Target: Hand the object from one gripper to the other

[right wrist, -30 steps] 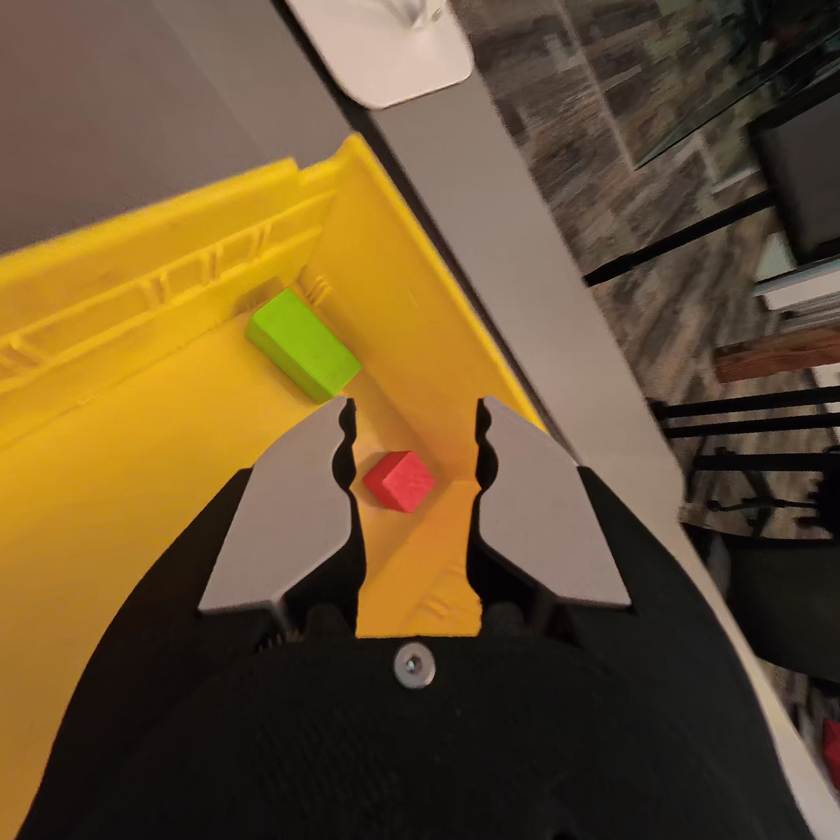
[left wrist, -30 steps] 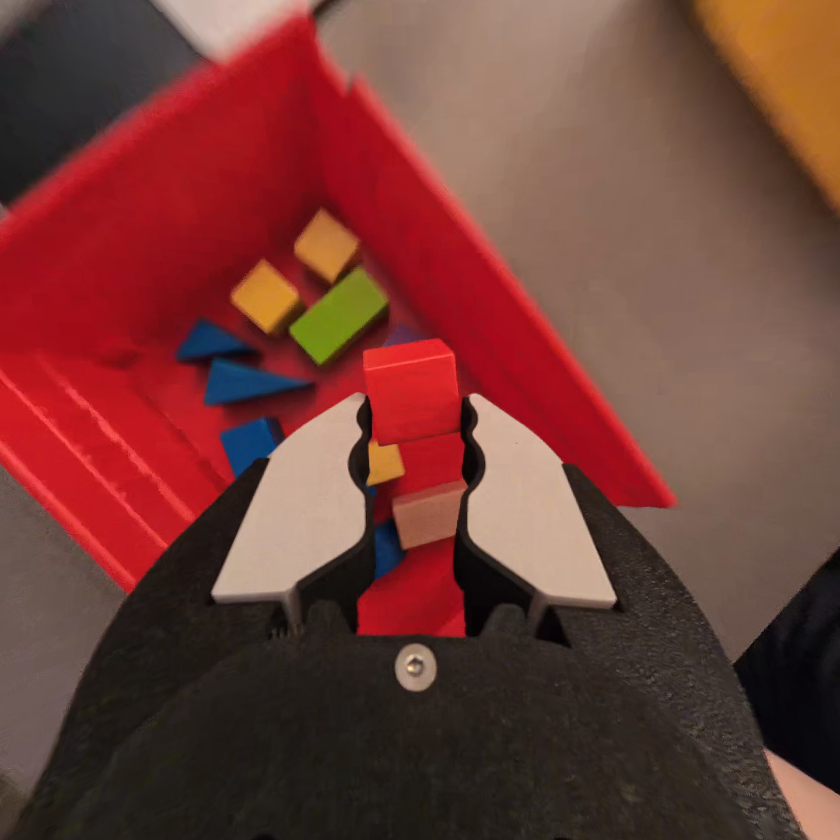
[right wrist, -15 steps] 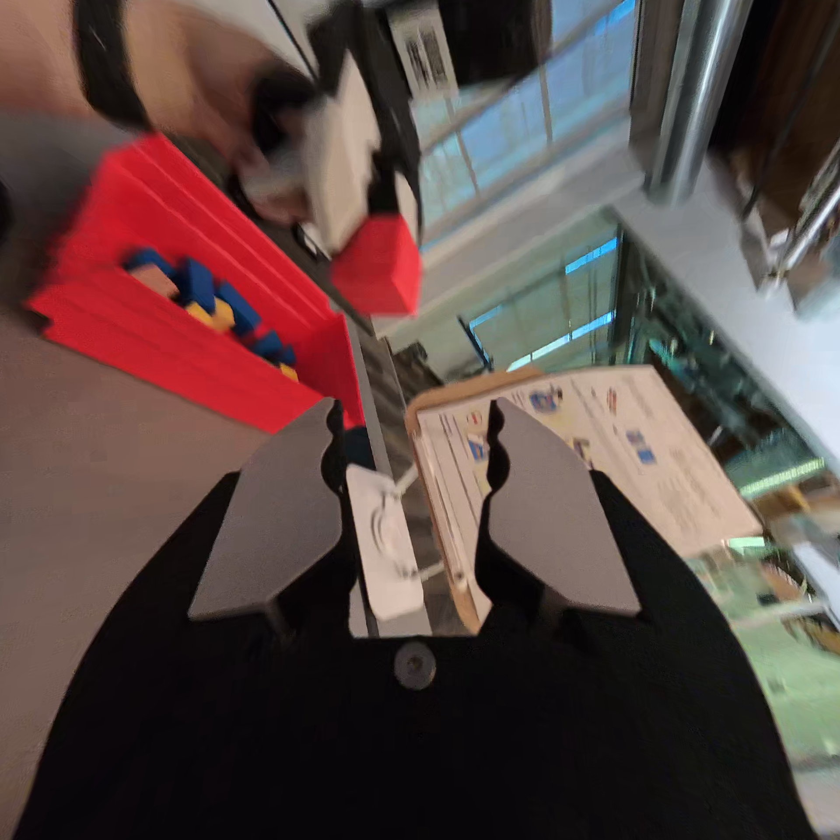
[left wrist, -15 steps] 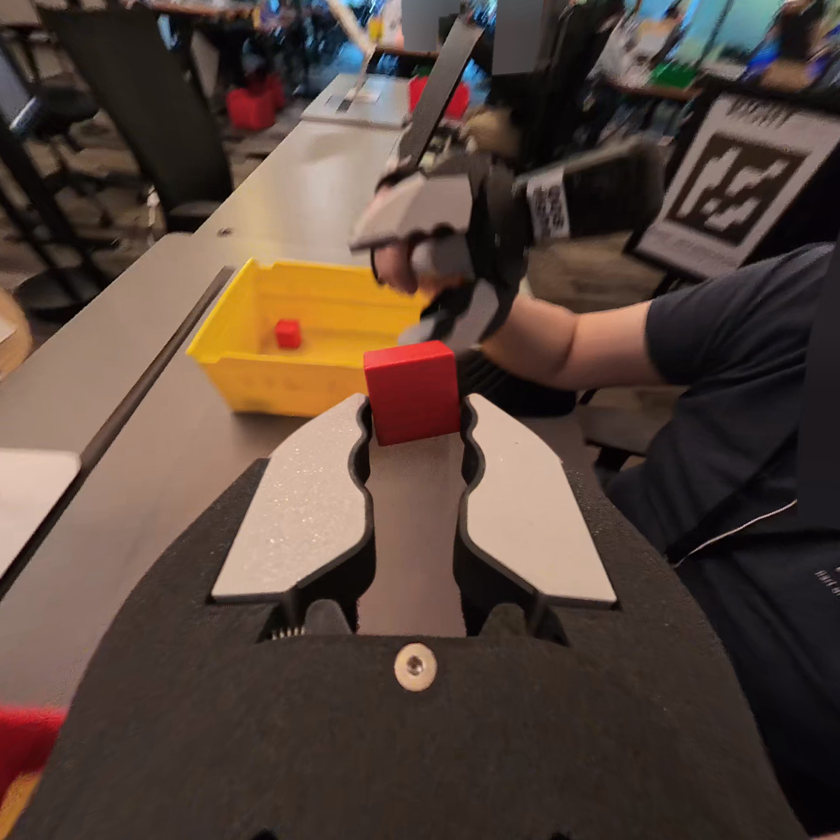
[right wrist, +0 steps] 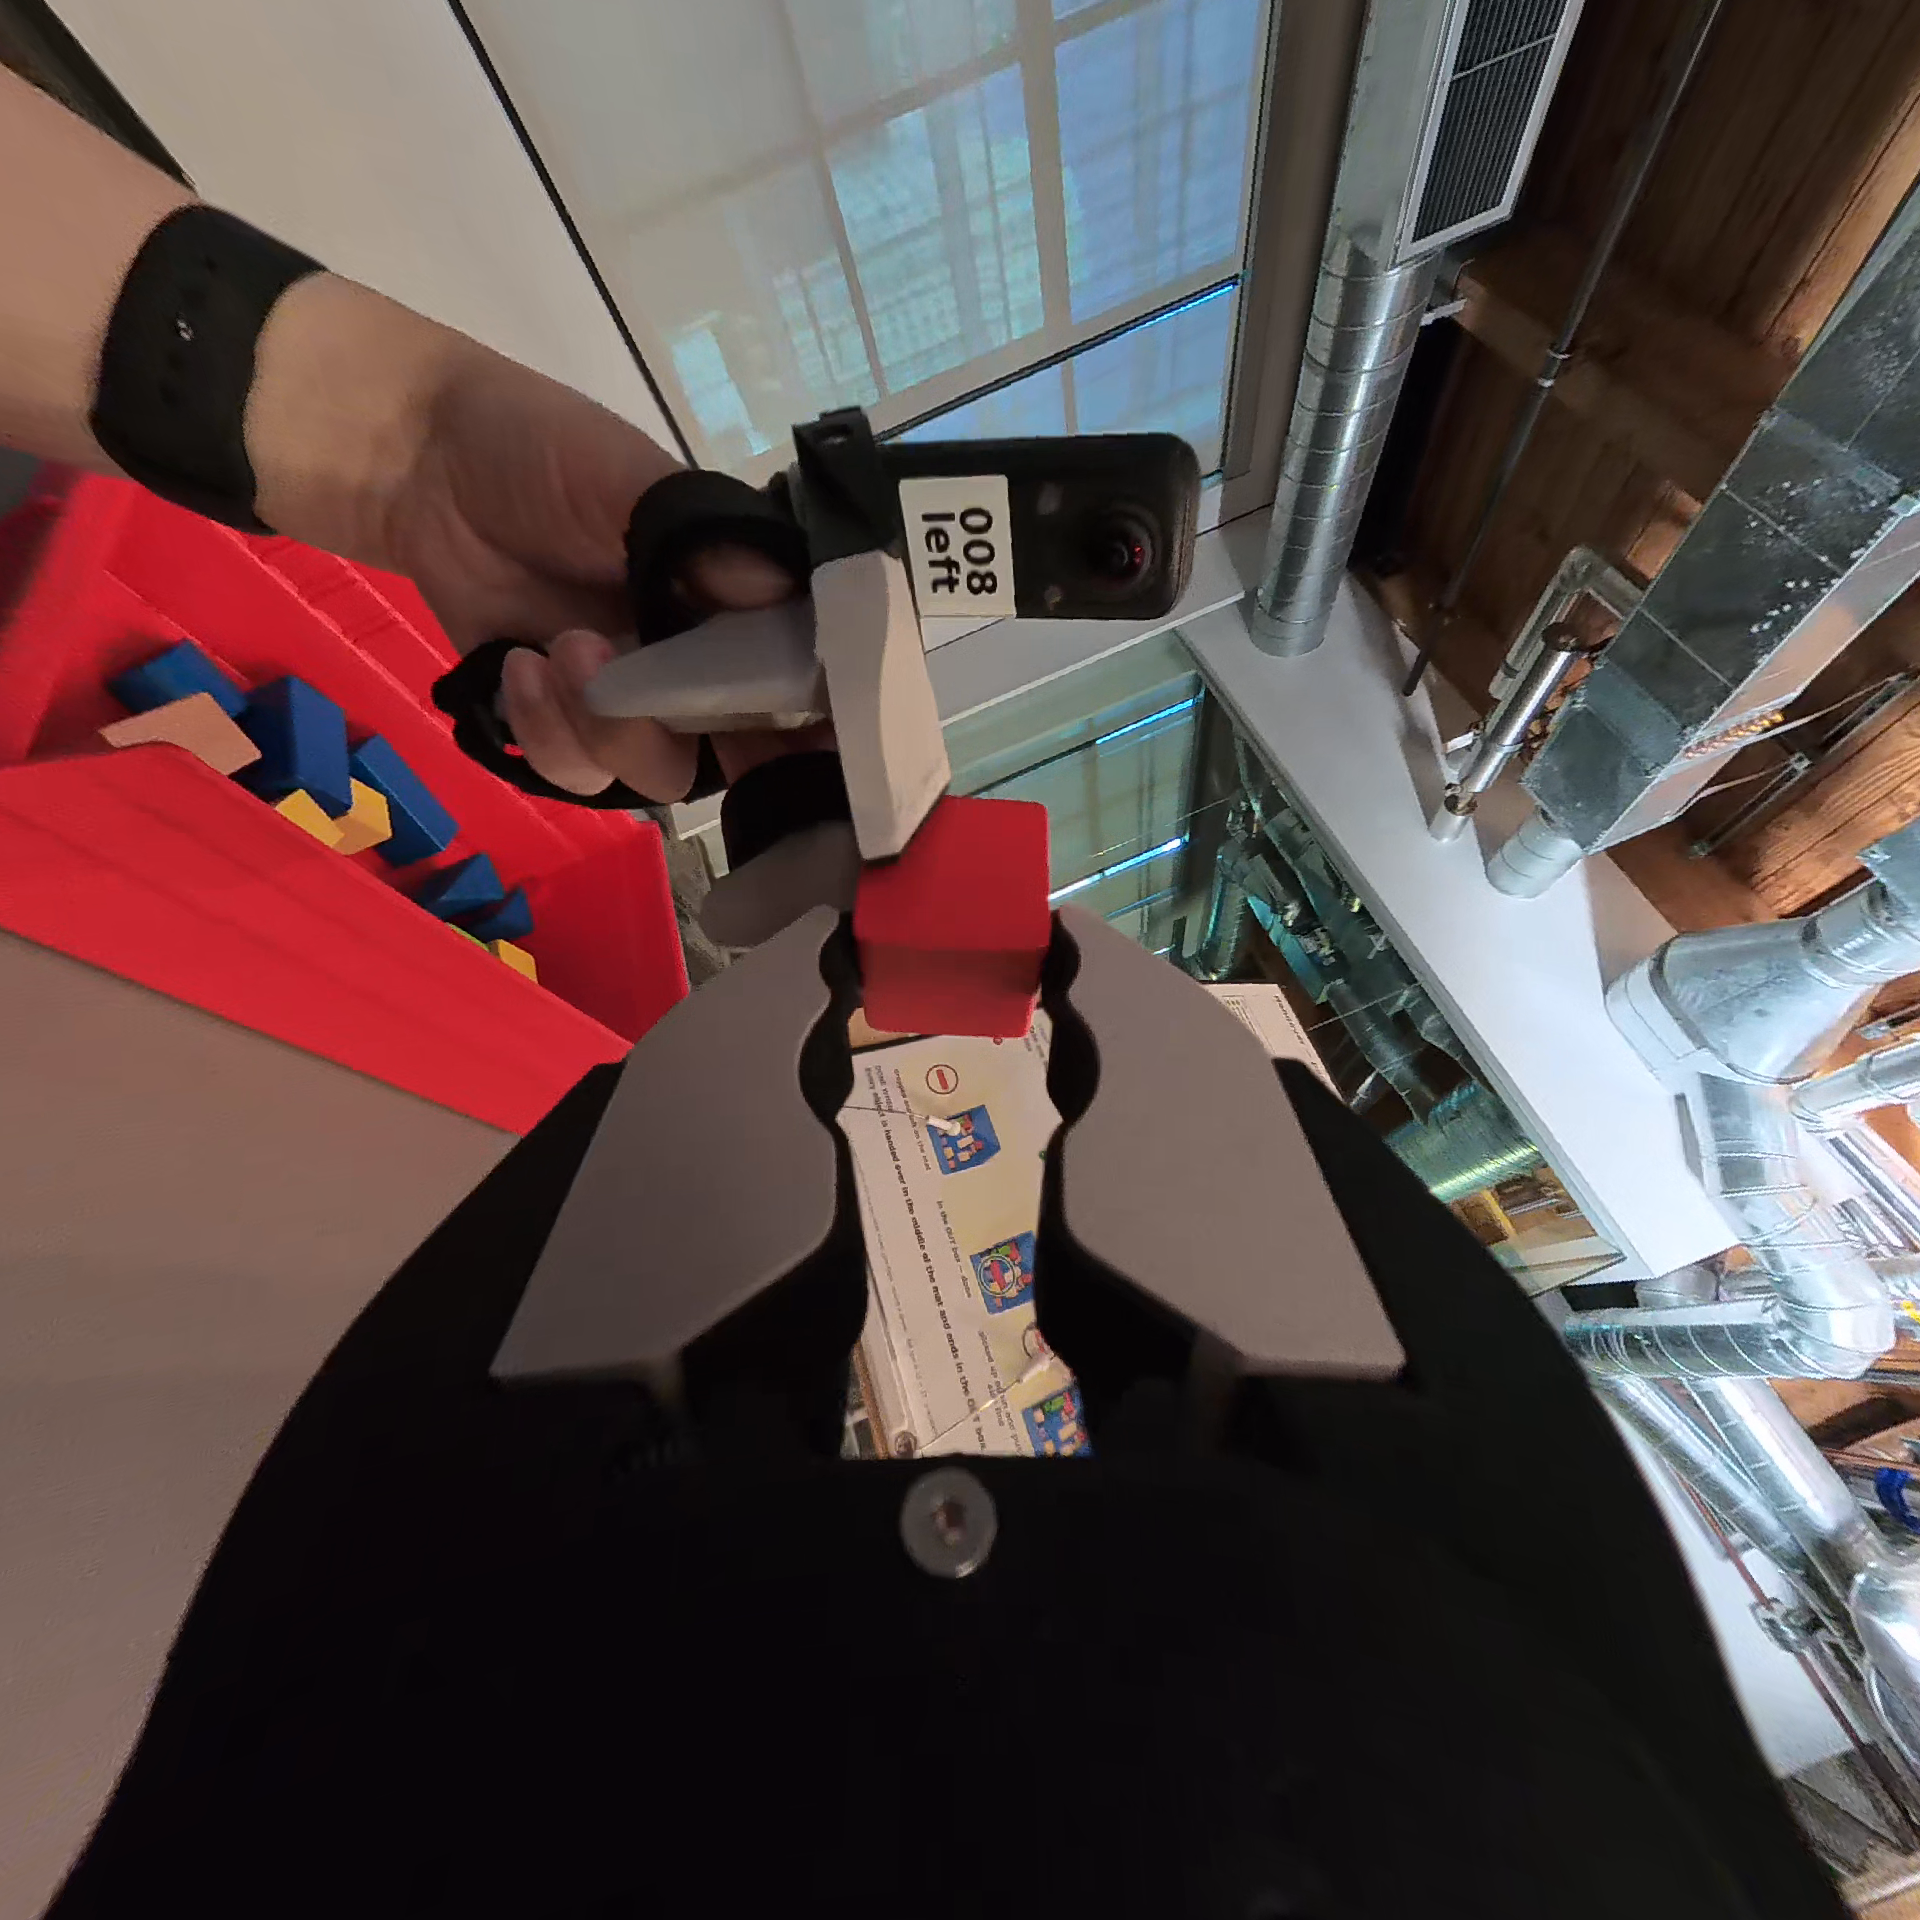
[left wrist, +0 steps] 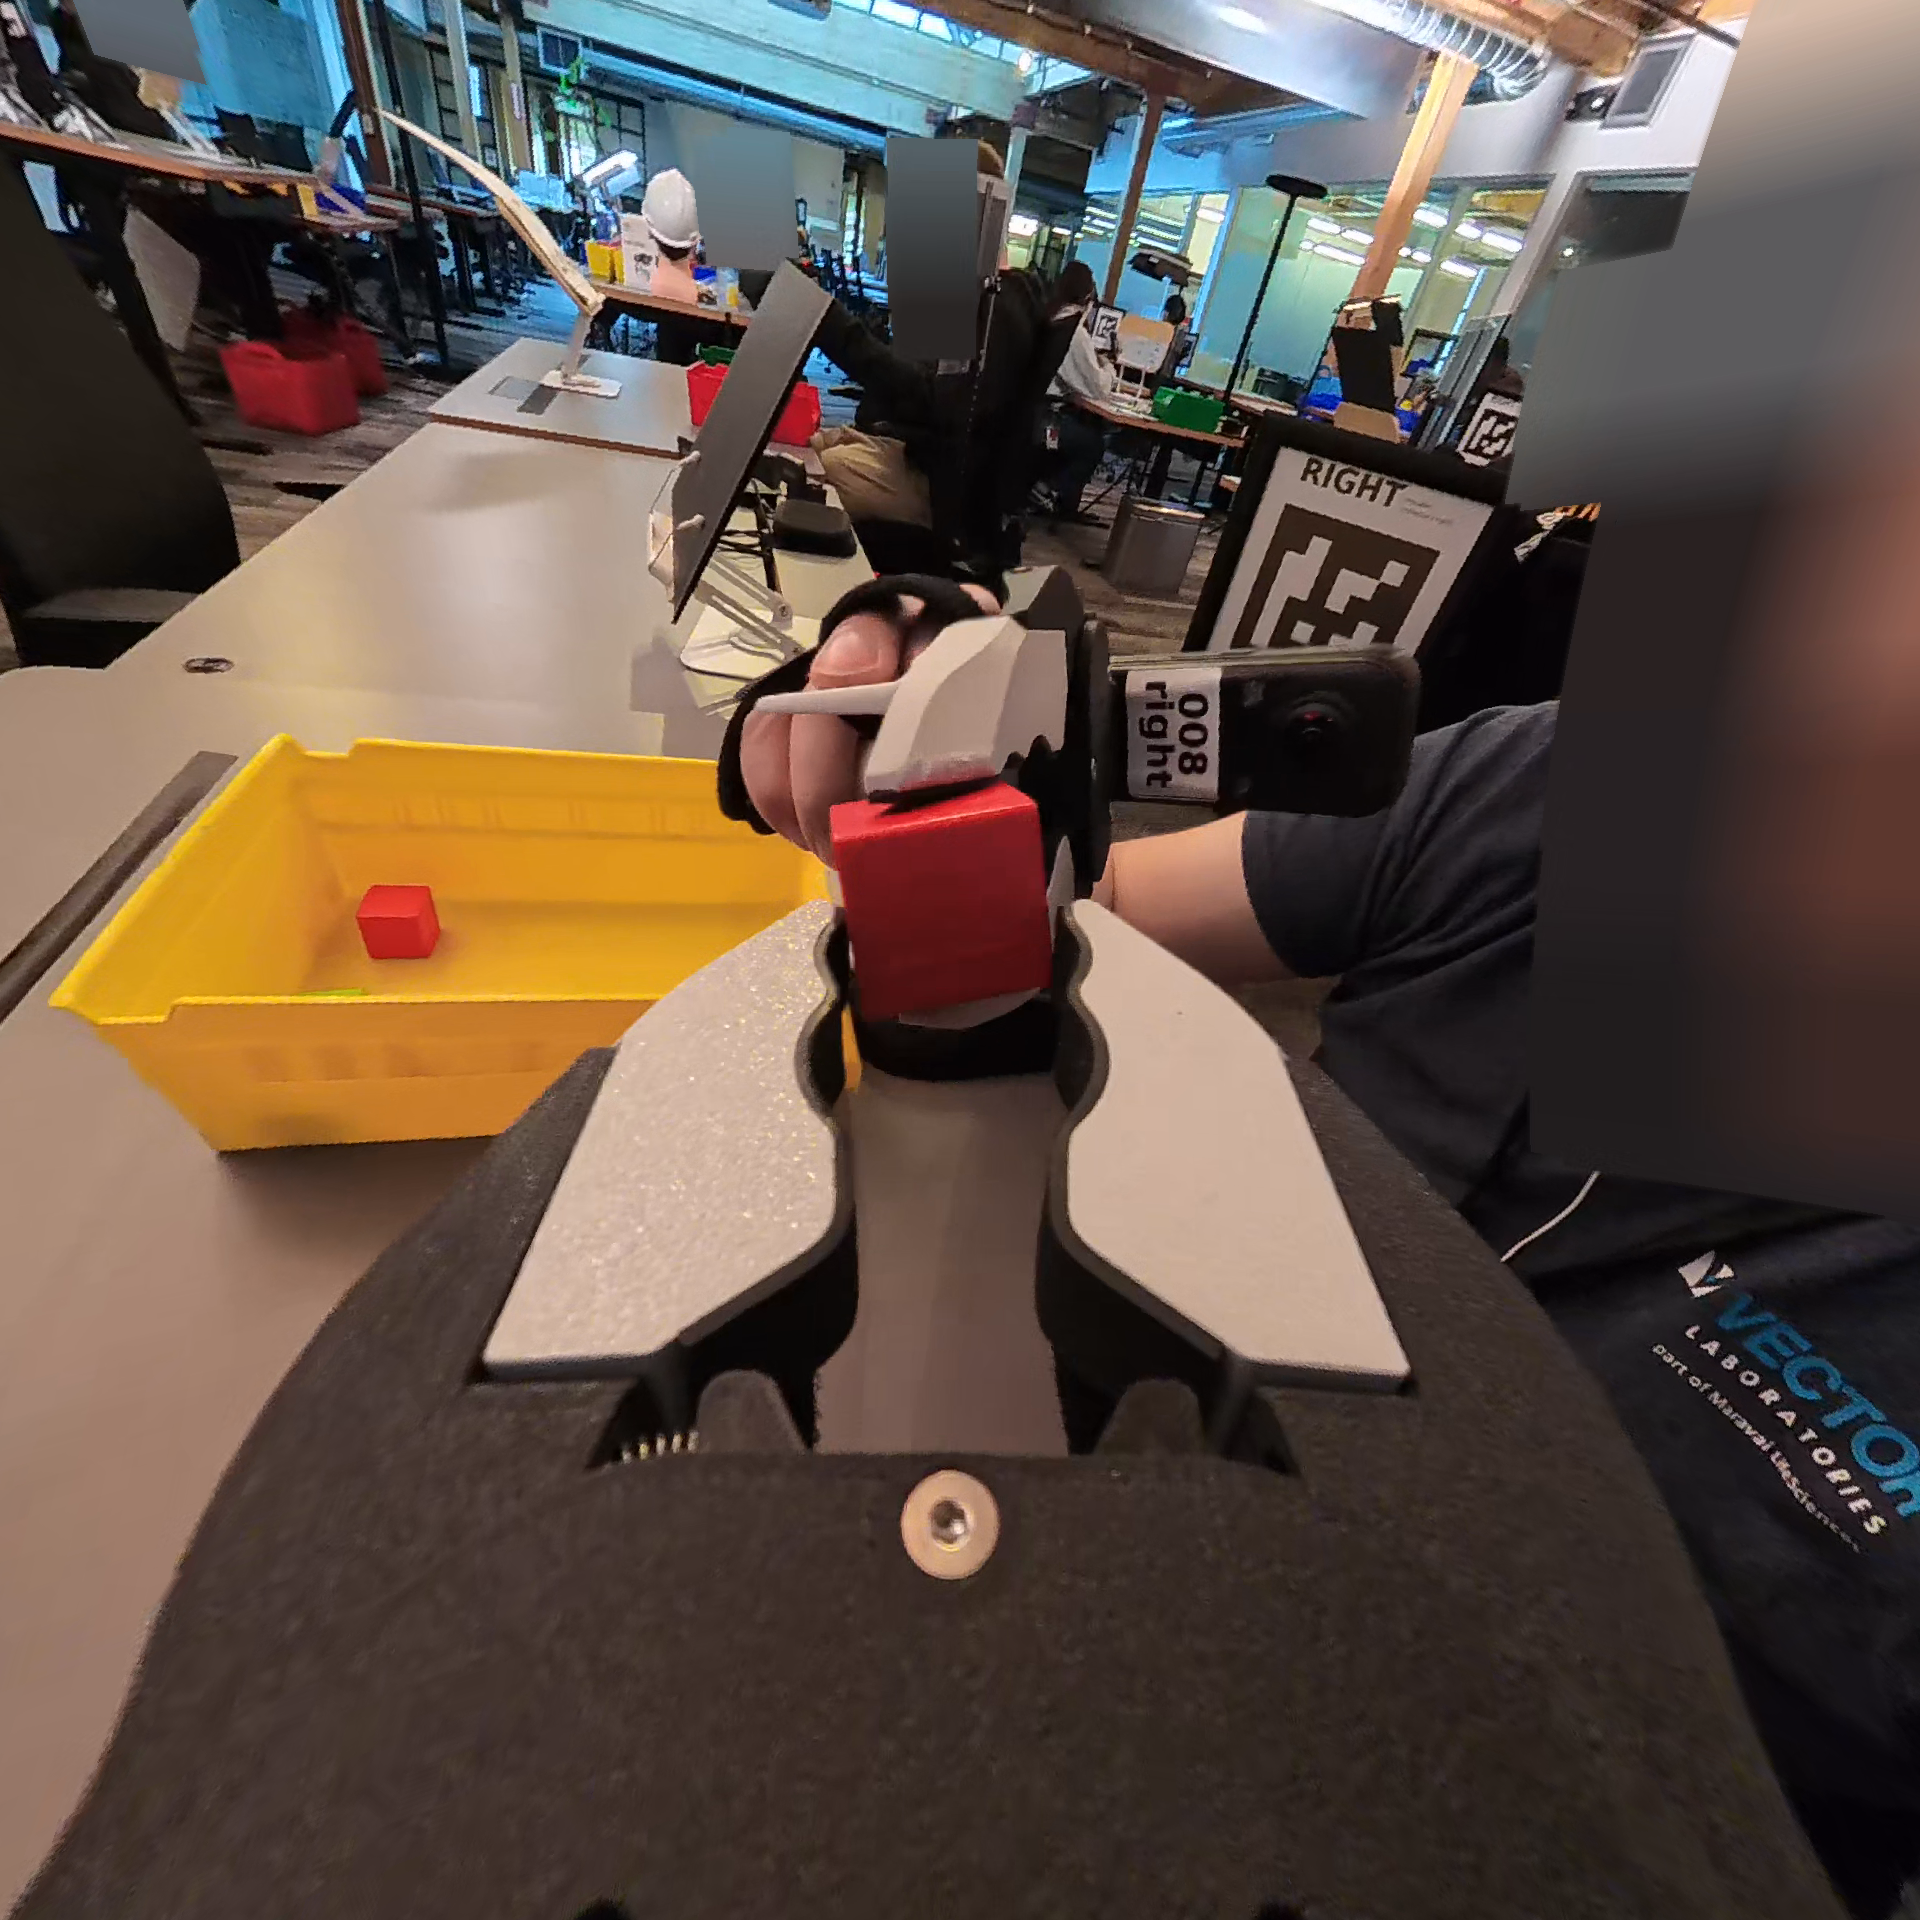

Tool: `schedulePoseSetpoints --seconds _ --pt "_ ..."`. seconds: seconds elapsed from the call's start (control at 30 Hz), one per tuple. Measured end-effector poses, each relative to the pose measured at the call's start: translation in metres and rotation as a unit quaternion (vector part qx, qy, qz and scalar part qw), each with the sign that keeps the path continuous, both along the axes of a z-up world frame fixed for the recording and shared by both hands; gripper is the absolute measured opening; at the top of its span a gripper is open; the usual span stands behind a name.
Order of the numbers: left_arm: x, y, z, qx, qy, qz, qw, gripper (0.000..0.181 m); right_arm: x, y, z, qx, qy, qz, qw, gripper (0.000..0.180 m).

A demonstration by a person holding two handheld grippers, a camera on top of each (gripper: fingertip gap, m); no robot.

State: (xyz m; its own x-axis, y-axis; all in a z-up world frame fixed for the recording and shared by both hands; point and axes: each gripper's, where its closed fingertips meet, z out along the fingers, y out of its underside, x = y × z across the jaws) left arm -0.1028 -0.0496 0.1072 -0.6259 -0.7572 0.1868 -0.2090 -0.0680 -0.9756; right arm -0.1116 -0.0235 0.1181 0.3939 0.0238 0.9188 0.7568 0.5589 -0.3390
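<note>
A red cube (left wrist: 940,904) is held in the air between both grippers. My left gripper (left wrist: 945,935) is shut on it, with its pads pressing the cube's left and right sides. My right gripper (right wrist: 948,935) is also shut on the same red cube (right wrist: 951,914), gripping it crosswise. In the left wrist view one finger of the right gripper (left wrist: 956,717) lies on top of the cube and the other sits under it. In the right wrist view the left gripper's finger (right wrist: 883,748) presses the cube's far side.
A yellow bin (left wrist: 312,1039) on the grey table holds a small red cube (left wrist: 397,921). A red bin (right wrist: 260,935) holds several blue and yellow blocks (right wrist: 301,727). A tilted dark panel on a stand (left wrist: 748,436) is behind. A person's arm and torso are at right.
My left gripper lifted the red cube out of the red bin. My right gripper left the yellow bin, swung over to the cube and closed on it.
</note>
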Motion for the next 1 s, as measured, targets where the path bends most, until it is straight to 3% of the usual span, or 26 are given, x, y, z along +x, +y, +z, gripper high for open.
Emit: schedulePoseSetpoints --seconds 0.17,0.3,0.43,0.53,0.6,0.8,1.0 --pt "0.002 0.013 0.003 -0.001 -0.016 0.032 0.999 0.053 0.021 0.003 0.001 -0.067 0.002 -0.010 0.998 0.034" --pt "-0.011 0.025 0.020 -0.016 -0.073 0.048 0.996 0.049 0.115 0.021 -0.015 -0.239 0.051 -0.121 0.962 0.034" --pt "-0.017 0.038 0.028 -0.015 -0.112 0.083 0.990 0.049 0.239 0.016 -0.087 -0.450 0.127 -0.289 0.835 0.035" --pt "-0.013 0.040 0.021 -0.002 -0.098 0.092 0.991 0.049 0.315 0.002 -0.155 -0.548 0.138 -0.424 0.708 0.035" --pt "-0.012 0.039 0.021 0.002 -0.099 0.092 0.991 0.048 0.336 -0.004 -0.191 -0.599 0.146 -0.459 0.639 0.035" --pt "-0.013 0.035 0.018 0.027 -0.094 0.091 0.991 0.046 0.358 -0.009 -0.249 -0.655 0.113 -0.515 0.541 0.035" --pt "-0.014 0.034 0.014 0.032 -0.076 0.087 0.993 0.044 0.354 -0.008 -0.264 -0.676 0.194 -0.526 0.478 0.035"
